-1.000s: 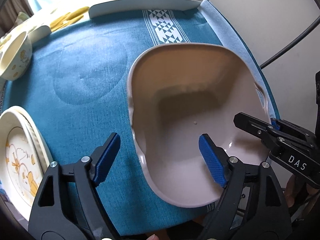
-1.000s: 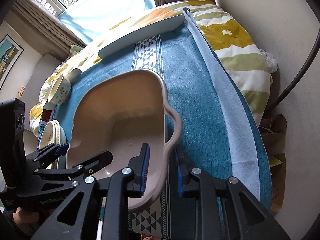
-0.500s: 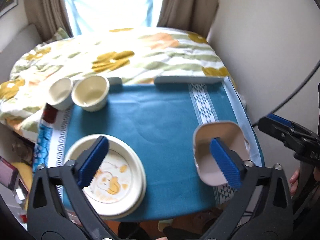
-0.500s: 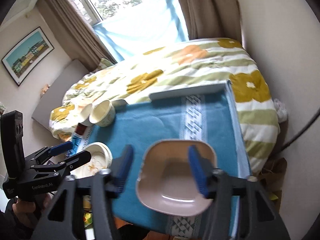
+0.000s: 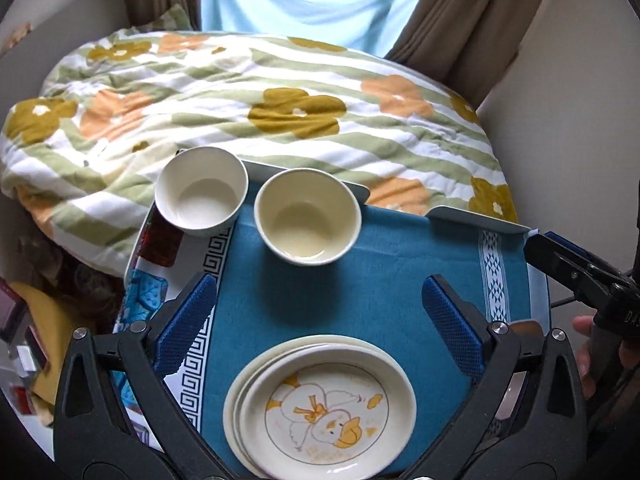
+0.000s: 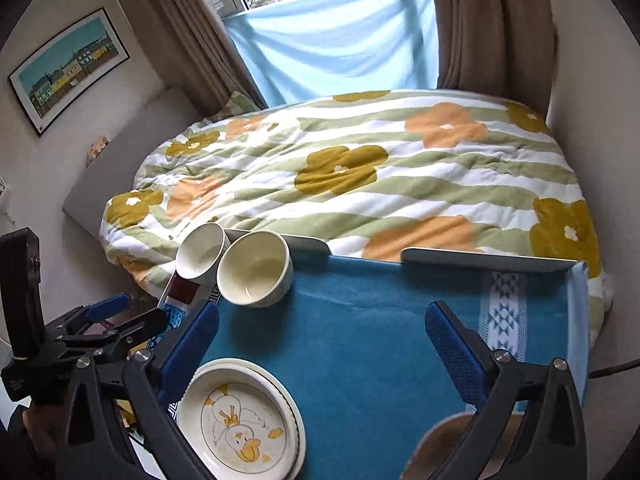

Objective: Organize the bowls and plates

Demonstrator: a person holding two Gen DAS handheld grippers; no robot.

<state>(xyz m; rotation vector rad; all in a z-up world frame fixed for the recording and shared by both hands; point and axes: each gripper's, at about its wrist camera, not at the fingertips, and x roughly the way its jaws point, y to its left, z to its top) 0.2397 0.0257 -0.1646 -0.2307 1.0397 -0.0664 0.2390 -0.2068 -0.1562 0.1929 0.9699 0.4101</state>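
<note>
Left tongs (image 5: 320, 328) closing slightly from wide, empty; right tongs (image 6: 322, 346) opening, empty, clear above beige square ceramic bowl (image 6: 448, 444); duck-print plate stack (image 5: 320, 404) just below left fingertips.

2 cream bowls (image 5: 307, 216) upright at cloth's far edge; duck-print plate stack (image 5: 320, 406) near edge; beige dish (image 6: 452, 446) right.

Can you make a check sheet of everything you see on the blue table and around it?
Surface: blue cloth over a table.
Job's things: duck plate tops a plate stack; two empty bowls side by side; pinkish dish at the near edge.
Clutter: nothing seen.
Grippers: left gripper closing slightly, right gripper opening; nothing between either's jaws.
Cables: dark cable at right.
Surroundings: flowered quilt, curtains, framed picture.
</note>
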